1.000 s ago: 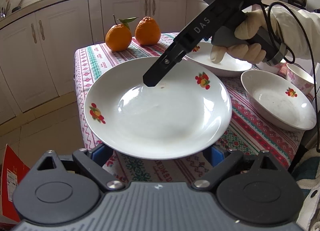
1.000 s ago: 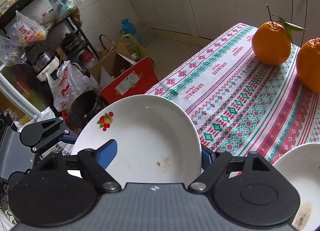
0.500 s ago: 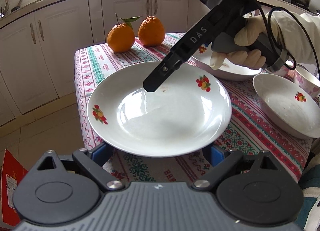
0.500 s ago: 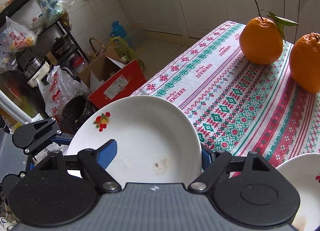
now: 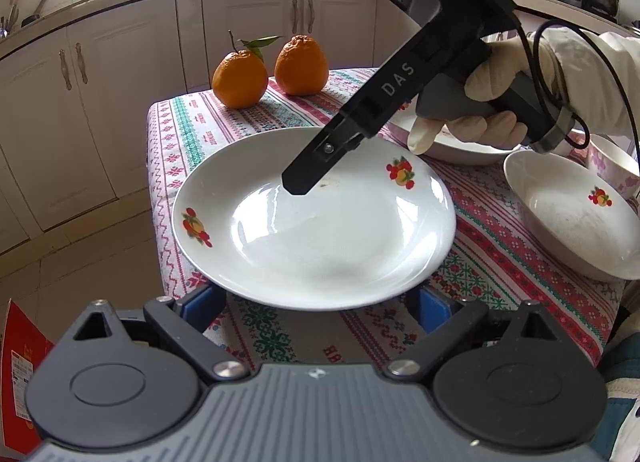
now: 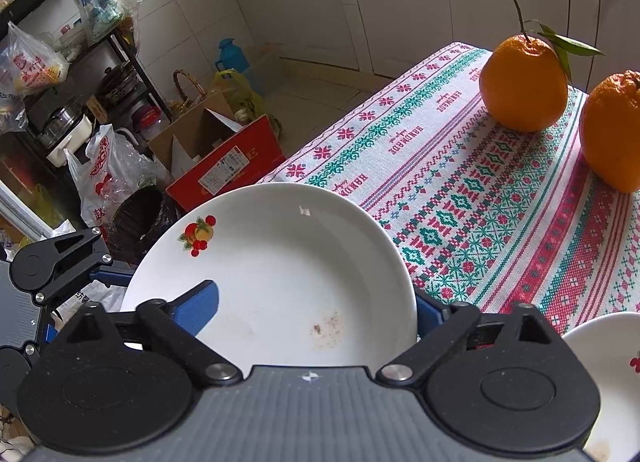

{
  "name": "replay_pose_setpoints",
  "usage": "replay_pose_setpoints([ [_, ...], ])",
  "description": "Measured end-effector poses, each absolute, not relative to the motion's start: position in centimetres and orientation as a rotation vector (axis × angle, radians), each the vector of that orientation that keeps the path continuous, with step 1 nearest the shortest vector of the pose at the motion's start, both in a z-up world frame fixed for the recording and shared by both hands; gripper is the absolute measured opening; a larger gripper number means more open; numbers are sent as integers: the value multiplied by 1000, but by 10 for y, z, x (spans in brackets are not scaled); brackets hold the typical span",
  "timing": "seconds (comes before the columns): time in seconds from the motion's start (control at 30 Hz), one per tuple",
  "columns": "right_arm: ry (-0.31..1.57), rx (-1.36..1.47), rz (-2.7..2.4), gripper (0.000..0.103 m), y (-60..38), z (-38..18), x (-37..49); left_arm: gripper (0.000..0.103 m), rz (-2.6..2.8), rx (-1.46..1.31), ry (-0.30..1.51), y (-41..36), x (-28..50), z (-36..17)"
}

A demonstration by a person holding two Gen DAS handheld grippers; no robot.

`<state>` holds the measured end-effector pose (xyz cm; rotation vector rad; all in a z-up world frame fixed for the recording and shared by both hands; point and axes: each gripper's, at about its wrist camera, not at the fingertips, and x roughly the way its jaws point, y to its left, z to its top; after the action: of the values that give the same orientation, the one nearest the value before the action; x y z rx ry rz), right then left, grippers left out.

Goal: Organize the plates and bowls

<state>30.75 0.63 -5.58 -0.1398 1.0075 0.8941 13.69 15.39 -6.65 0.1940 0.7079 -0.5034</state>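
Note:
A white plate with fruit decals (image 5: 316, 222) is held level just above the patterned tablecloth (image 5: 496, 230). My right gripper (image 6: 316, 310) is shut on the plate (image 6: 280, 270) at its far rim, one blue pad on top, and shows in the left wrist view (image 5: 296, 188). My left gripper (image 5: 316, 304) sits under the plate's near edge with its blue pads wide apart. A second white bowl (image 5: 576, 214) and a third one (image 5: 456, 142) sit on the right.
Two oranges (image 5: 240, 78) (image 5: 301, 65) stand at the table's far end. A pink-patterned cup (image 5: 616, 166) is at the far right. White cabinets (image 5: 100, 102) stand behind. A red box (image 6: 228, 166), bags and a bin lie on the floor beside the table.
The plate and both grippers have shifted slightly toward the table's near left corner. The right gripper keeps its hold on the plate's rim.

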Motion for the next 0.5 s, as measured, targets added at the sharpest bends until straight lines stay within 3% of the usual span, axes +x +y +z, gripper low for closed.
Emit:
replay_pose_setpoints([
  [0.5,912,-205,786,103,-27,-11,254,101,-458,120,694,149,91,-51],
])
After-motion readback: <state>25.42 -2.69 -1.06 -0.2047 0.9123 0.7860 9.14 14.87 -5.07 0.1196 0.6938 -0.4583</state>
